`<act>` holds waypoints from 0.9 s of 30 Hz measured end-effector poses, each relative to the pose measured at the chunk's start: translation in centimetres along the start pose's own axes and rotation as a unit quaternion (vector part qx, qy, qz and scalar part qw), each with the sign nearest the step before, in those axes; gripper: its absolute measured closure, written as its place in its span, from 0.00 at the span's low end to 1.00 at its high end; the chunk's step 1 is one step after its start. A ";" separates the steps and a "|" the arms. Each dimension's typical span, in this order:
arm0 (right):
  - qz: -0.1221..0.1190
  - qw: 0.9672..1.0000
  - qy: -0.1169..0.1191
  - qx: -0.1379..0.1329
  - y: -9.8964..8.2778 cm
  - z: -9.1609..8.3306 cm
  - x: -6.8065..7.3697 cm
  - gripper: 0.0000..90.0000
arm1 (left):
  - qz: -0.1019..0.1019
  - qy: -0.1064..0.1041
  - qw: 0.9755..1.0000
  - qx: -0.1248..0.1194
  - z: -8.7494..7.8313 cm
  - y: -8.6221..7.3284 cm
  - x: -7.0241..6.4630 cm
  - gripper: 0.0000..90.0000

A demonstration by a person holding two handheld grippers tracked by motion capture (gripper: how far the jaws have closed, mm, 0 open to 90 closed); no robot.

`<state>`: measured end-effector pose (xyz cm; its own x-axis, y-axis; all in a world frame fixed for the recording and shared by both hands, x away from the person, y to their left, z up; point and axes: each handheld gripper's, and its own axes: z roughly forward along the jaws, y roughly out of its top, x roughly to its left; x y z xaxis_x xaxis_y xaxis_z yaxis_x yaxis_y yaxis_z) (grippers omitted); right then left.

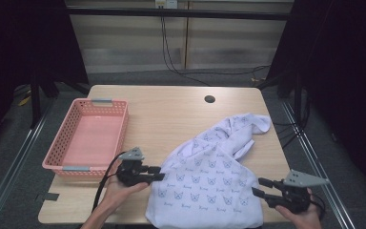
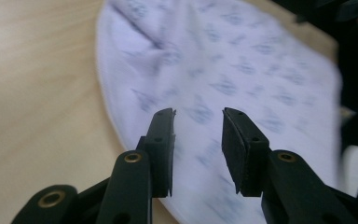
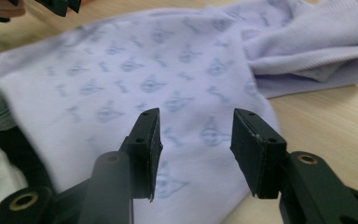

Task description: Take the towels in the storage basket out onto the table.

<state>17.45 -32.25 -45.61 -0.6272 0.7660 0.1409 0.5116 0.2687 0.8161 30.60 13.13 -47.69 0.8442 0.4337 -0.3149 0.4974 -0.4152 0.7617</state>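
A white garment [image 1: 209,176] printed with small blue figures lies spread over the front right of the wooden table [image 1: 171,114], one sleeve bunched toward the back right. My left gripper [image 1: 159,173] lies low at the garment's left edge, pointing right. Its jaws stand open over the cloth [image 2: 242,70] in the left gripper view, nothing pinched between them [image 2: 198,114]. My right gripper [image 1: 257,186] sits at the garment's front right edge, pointing left. It is open too [image 3: 196,116], with the cloth [image 3: 144,79] lying flat beyond the pads.
A pink plastic basket [image 1: 64,131] with nothing in it stands at the table's left side. A round cable hole [image 1: 209,99] is near the back edge. Bare tabletop lies between basket and garment. Dark floor and cables surround the table.
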 end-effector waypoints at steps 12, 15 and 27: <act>-0.018 0.997 -0.034 0.067 2.5 8.3 -4.4 0.56 | 0.025 0.055 0.997 0.041 6.6 2.1 2.1 0.77; -0.014 0.996 -0.033 0.083 2.7 9.8 -4.6 0.58 | 0.035 0.055 0.996 0.056 5.8 1.7 1.7 0.96; -0.037 0.993 0.046 0.104 1.3 8.0 -0.5 0.96 | 0.014 -0.011 0.994 0.104 -0.2 -3.8 -2.8 0.96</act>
<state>23.09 -27.59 -49.12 -0.7144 0.6849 0.1433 0.5658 0.4450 0.6941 26.32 13.70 -49.59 0.8612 0.4035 -0.3091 0.5024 -0.5837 0.6379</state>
